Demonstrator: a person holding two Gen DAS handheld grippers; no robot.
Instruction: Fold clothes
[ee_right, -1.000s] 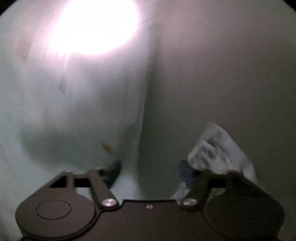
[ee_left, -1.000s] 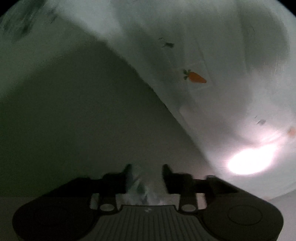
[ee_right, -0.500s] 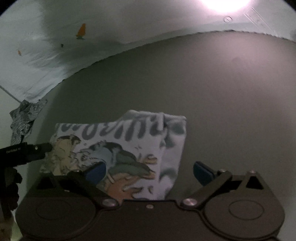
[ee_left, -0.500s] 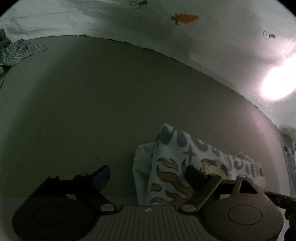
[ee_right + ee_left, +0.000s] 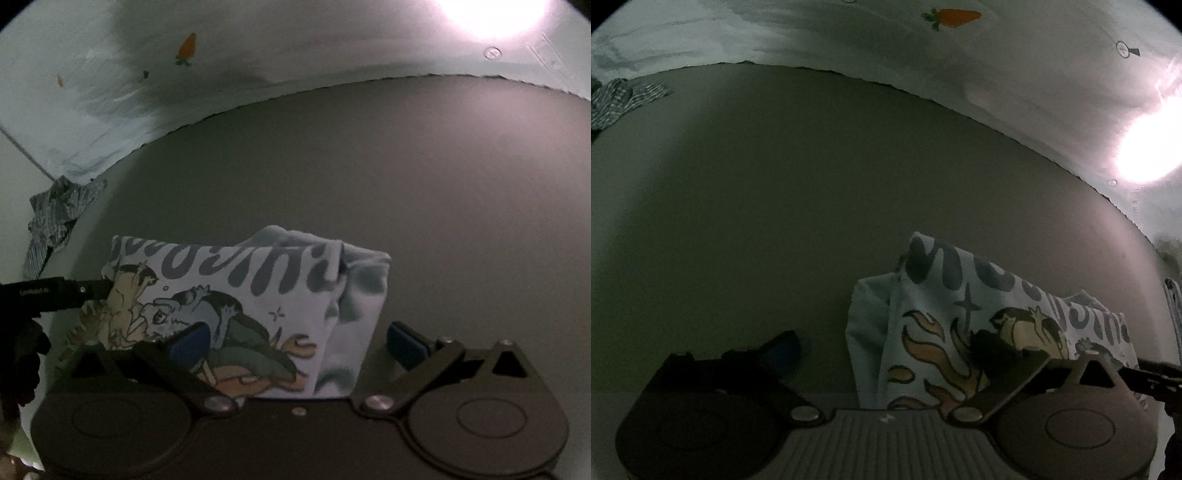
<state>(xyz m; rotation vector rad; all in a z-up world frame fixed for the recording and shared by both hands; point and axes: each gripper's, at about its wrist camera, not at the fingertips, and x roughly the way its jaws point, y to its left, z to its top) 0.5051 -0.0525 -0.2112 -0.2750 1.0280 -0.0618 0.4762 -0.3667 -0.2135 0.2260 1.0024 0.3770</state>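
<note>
A folded pale garment with a cartoon print and big grey letters [image 5: 979, 325] lies flat on the grey table [image 5: 775, 203]. My left gripper [image 5: 886, 352] hovers low over its left end, jaws opening wide. The garment's left edge lies between the fingers, and the pads do not press on it. In the right wrist view the same garment [image 5: 258, 295] fills the lower middle. My right gripper [image 5: 297, 343] stands open over its right end, with the folded edge between the blue pads [image 5: 406, 341] but untouched. A dark part of the left gripper [image 5: 55, 295] shows beside the garment.
A crumpled checked cloth [image 5: 55, 214] lies at the table's far left edge [image 5: 617, 99]. A white sheet with carrot prints [image 5: 953, 17] runs behind the table. A bright lamp glare [image 5: 1145, 162] washes out the far right. Bare grey table stretches beyond the garment.
Both grippers, which held cloth a second ago, have opened and rolled level. The garment has left the jaws and now lies folded on the table.
</note>
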